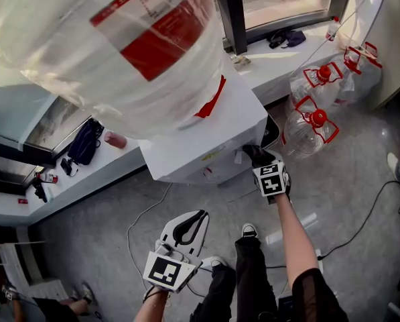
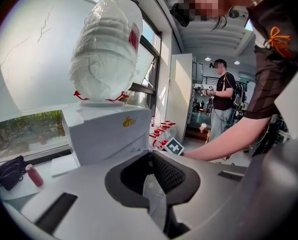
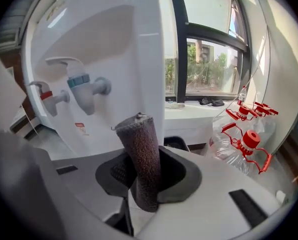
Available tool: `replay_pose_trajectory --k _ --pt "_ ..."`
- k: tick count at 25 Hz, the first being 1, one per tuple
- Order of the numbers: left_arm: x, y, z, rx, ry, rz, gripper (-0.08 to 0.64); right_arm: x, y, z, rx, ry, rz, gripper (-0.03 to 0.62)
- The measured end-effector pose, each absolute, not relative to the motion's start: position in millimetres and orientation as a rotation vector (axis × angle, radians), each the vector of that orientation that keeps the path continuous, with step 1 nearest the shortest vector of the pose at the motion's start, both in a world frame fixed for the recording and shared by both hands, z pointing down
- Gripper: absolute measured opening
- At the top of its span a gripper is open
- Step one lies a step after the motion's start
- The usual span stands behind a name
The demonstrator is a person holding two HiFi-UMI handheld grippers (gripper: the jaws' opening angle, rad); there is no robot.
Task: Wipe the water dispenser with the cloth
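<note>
The white water dispenser (image 1: 213,123) carries a large clear bottle (image 1: 106,45) with a red label. My right gripper (image 1: 270,176) is at the dispenser's front right corner, shut on a dark grey-brown cloth (image 1: 256,154). In the right gripper view the rolled cloth (image 3: 143,159) stands up between the jaws of the right gripper (image 3: 141,171), close to the dispenser's front (image 3: 104,44) with its blue tap (image 3: 84,86) and red tap (image 3: 46,96). My left gripper (image 1: 189,227) hangs low, well clear of the dispenser (image 2: 106,131), shut and holding nothing (image 2: 151,171).
Several clear water bottles with red caps (image 1: 313,123) stand on the floor right of the dispenser. A white windowsill counter (image 1: 287,56) runs behind, with a dark bag (image 1: 84,143) and a red bottle (image 1: 114,139) on it. Cables (image 1: 360,227) lie on the floor. Another person (image 2: 221,101) stands farther off.
</note>
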State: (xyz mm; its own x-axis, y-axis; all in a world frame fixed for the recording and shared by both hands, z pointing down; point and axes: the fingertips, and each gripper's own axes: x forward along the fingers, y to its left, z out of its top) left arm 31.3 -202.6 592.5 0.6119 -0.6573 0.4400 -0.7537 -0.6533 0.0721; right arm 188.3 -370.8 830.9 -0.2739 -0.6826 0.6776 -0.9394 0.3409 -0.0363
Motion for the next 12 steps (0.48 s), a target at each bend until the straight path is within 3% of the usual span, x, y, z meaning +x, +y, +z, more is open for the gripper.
replay_pose_trajectory --k 7,12 --pt "48 -202 602 2.610 -1.099 0.565 0.031 224 -359 834 1.445 -1.987 0.589 0.101" --pt "53 -199 610 2.616 -1.083 0.581 0.031 209 -339 840 1.375 -2.018 0.576 0.101"
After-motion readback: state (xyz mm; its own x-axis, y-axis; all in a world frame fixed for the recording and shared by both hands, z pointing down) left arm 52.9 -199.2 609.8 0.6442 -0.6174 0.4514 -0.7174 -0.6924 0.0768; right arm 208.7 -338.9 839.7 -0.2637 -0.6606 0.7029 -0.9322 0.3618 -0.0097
